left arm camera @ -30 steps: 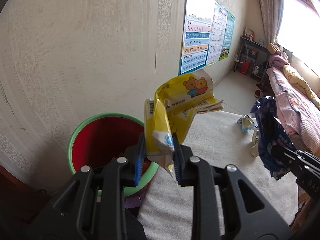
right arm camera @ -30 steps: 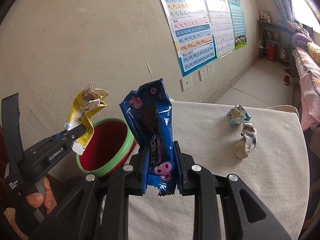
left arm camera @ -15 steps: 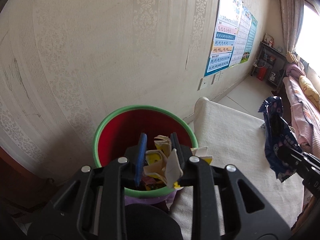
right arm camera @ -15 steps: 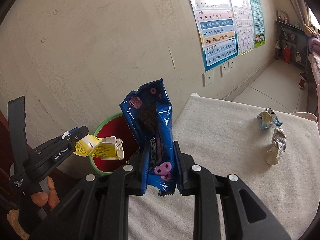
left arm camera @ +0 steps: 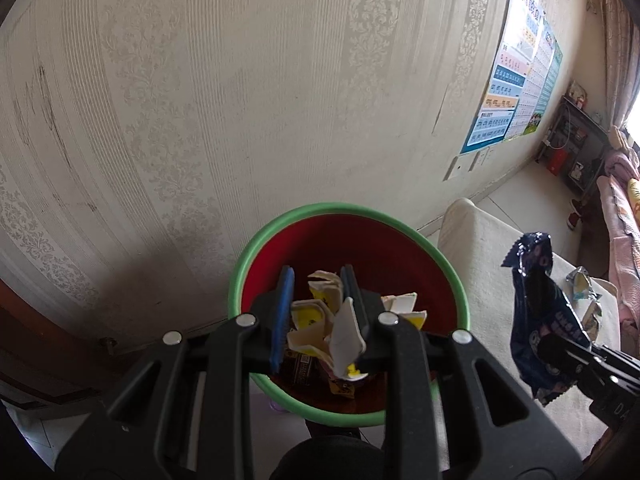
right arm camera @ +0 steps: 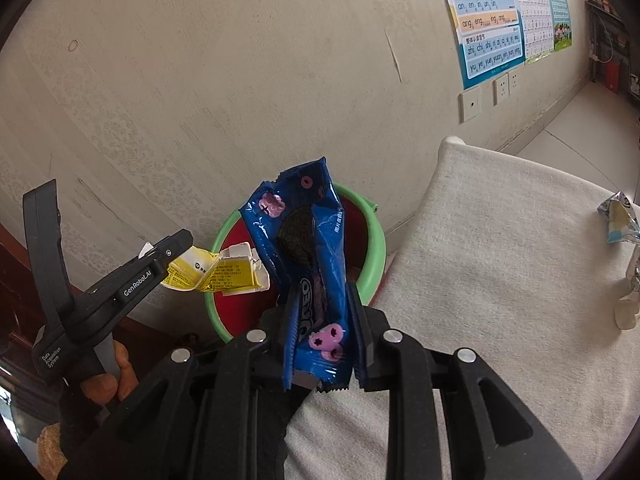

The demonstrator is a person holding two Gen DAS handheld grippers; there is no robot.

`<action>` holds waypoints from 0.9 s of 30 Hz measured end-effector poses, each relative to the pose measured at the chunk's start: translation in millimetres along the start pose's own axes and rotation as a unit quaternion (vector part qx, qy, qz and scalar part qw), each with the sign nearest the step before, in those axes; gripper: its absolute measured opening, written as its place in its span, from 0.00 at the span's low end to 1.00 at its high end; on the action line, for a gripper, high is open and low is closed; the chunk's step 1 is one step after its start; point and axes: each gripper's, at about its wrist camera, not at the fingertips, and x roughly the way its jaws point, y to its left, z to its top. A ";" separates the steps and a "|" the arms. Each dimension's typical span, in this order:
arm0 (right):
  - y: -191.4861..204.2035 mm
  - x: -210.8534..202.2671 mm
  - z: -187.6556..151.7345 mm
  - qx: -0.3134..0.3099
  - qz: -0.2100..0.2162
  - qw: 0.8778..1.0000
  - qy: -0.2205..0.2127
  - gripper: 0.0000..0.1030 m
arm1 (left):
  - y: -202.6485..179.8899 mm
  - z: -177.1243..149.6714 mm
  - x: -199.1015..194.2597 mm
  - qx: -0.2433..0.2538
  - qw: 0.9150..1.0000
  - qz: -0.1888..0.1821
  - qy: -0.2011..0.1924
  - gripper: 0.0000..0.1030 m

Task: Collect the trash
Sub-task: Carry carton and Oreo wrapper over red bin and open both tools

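A red bin with a green rim (left arm camera: 440, 256) (right arm camera: 376, 240) stands on the floor by the wall, beside a cloth-covered table (right arm camera: 500, 260). My left gripper (left arm camera: 318, 280) is shut on a crumpled yellow carton (left arm camera: 320, 320) and holds it over the bin's mouth; from the right wrist view the yellow carton (right arm camera: 216, 272) sticks out of that gripper (right arm camera: 176, 248) at the bin's left rim. My right gripper (right arm camera: 322, 292) is shut on a blue cookie wrapper (right arm camera: 304, 240), held upright above the table's left edge next to the bin. The same wrapper (left arm camera: 540, 312) shows at the right of the left wrist view.
More wrappers lie in the bin's bottom (left arm camera: 340, 388). Crumpled foil wrappers (right arm camera: 620, 220) (left arm camera: 580, 284) lie on the table at the far right. The papered wall (left arm camera: 240, 100) runs close behind the bin, with posters (right arm camera: 488, 20). A person's hand (right arm camera: 108, 376) grips the left tool.
Both grippers moved left toward the bin and tipped downward. The yellow carton swung from upright to hanging over the bin's mouth. The blue wrapper came up to the bin's rim.
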 end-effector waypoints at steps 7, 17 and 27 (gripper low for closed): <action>12.8 20.7 8.6 -0.016 -0.002 1.000 0.014 0.22 | 9.0 2.4 19.5 -0.017 1.000 -0.005 0.020 0.22; 19.1 30.1 22.4 -0.033 -0.004 0.999 0.014 0.22 | 1.4 3.5 30.5 -0.005 1.000 -0.006 0.025 0.22; 18.8 37.7 19.9 -0.033 -0.003 0.999 0.020 0.22 | 1.5 2.2 33.5 -0.002 1.000 -0.001 0.026 0.22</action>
